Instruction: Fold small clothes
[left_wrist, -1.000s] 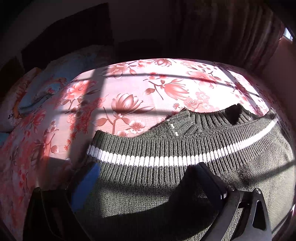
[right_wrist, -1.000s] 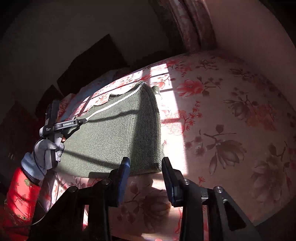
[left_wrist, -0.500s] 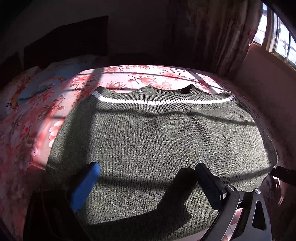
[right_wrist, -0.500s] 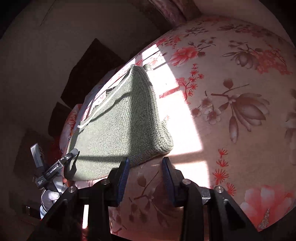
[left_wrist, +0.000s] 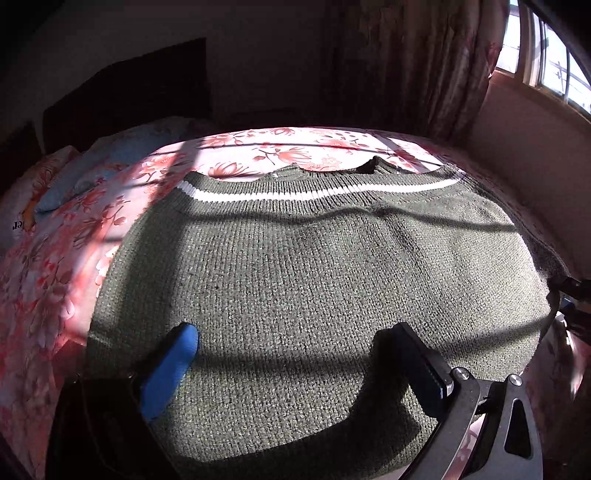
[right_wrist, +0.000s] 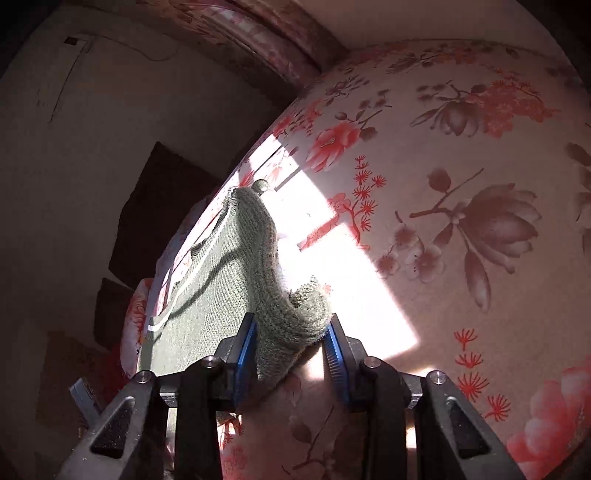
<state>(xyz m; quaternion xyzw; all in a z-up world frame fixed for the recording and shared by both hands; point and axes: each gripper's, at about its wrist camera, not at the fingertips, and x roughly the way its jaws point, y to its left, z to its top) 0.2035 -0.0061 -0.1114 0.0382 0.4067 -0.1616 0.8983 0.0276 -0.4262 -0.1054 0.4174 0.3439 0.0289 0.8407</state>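
Observation:
A dark green knit sweater (left_wrist: 314, 266) with a white stripe near its far ribbed edge lies flat on the floral bed sheet (left_wrist: 66, 236). My left gripper (left_wrist: 291, 354) is open, hovering over the sweater's near part, holding nothing. In the right wrist view the sweater's corner (right_wrist: 291, 317) bunches up between the blue pads of my right gripper (right_wrist: 291, 332). The jaws stand wide around the cloth, not clamped on it.
Pillows (left_wrist: 74, 173) lie at the bed's far left by a dark headboard (left_wrist: 129, 88). Curtains (left_wrist: 413, 62) and a window (left_wrist: 546, 55) are at the far right. Sunlit floral sheet (right_wrist: 461, 206) spreads right of the sweater.
My left gripper has pulled back from the striped edge toward the sweater's near part. My right gripper has moved forward until the sweater's corner sits between its pads.

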